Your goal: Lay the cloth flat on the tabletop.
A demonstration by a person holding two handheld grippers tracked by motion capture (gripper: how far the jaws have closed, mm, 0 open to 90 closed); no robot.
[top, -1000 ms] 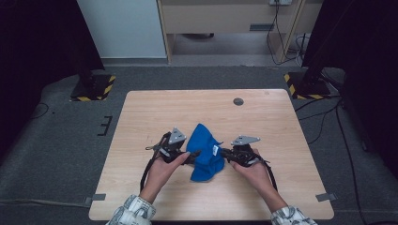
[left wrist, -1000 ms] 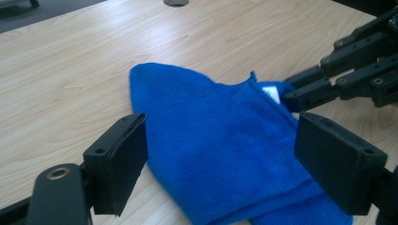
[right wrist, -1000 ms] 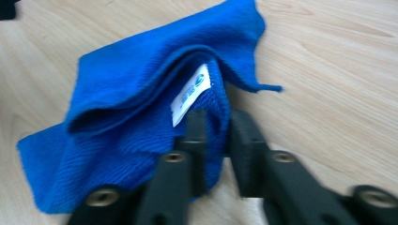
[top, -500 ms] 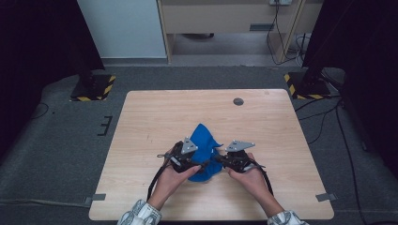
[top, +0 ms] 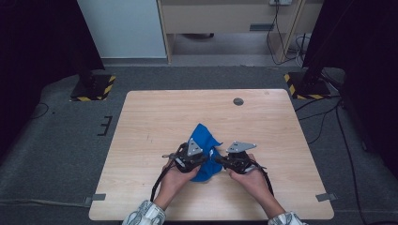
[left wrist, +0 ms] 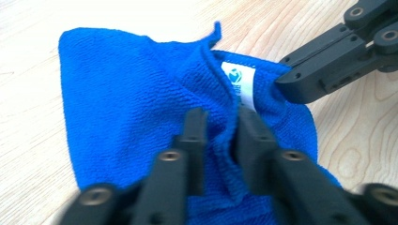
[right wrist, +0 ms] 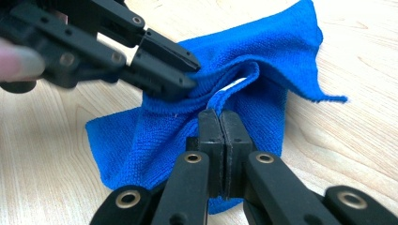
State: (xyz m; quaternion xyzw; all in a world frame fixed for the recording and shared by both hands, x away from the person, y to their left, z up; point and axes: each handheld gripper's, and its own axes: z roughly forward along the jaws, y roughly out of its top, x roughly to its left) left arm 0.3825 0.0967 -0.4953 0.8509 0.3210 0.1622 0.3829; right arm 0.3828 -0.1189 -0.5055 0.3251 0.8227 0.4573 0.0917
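Near the table's [top: 141, 117] front edge, right gripper [right wrist: 223, 117] is clamped on the blue cloth's [top: 206, 140] fold; left gripper [left wrist: 220, 123] has just been closing, pinching a ridge beside it. Best to keep both grips firm and lift evenly toward the far edge.

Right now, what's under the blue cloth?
The blue cloth lies crumpled on the wooden table; bare wood shows all around it. Whatever its folds cover cannot be seen.

Cloth [top: 204, 140] on the table's [top: 155, 112] near half, between left gripper [top: 202, 157] and right gripper [top: 219, 160].
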